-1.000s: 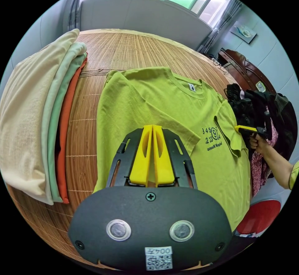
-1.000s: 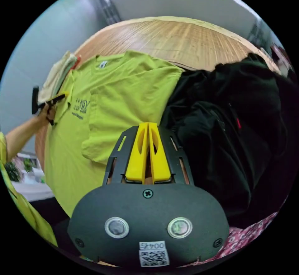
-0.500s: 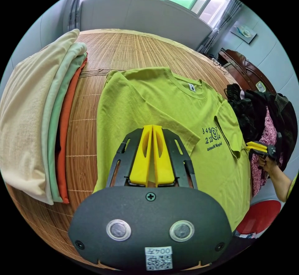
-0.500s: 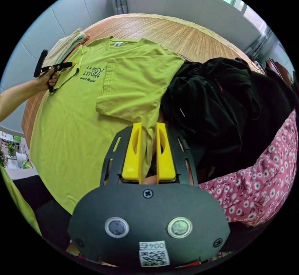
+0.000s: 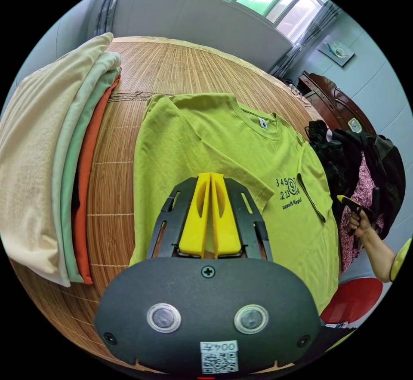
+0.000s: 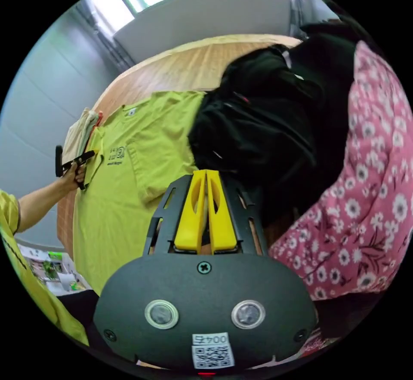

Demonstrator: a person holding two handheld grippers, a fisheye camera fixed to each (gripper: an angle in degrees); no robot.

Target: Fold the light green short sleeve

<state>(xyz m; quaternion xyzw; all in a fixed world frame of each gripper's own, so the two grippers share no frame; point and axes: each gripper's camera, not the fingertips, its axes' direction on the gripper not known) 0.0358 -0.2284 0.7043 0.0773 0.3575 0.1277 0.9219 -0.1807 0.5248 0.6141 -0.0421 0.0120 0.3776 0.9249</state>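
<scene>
The light green short-sleeve shirt lies flat, collar far, on a bamboo mat, with both sleeves folded in over its body. My left gripper rests on the near folded sleeve, jaws shut with a thin sliver of green cloth between them. From the right gripper view, the left gripper meets the raised sleeve edge of the shirt, held by a hand. My right gripper is shut and empty, pointing at the black clothes. In the left gripper view, the right gripper hovers off the shirt's right edge.
A stack of folded clothes, beige, mint and orange, sits left of the shirt. A heap of black clothes and a pink floral cloth crowd its right side. Dark wooden furniture stands behind. A red round object is below the mat's edge.
My right gripper let go of the folded right sleeve, opened near the shirt's side edge, then shut and drew away toward the black and floral clothes. The left gripper stayed put.
</scene>
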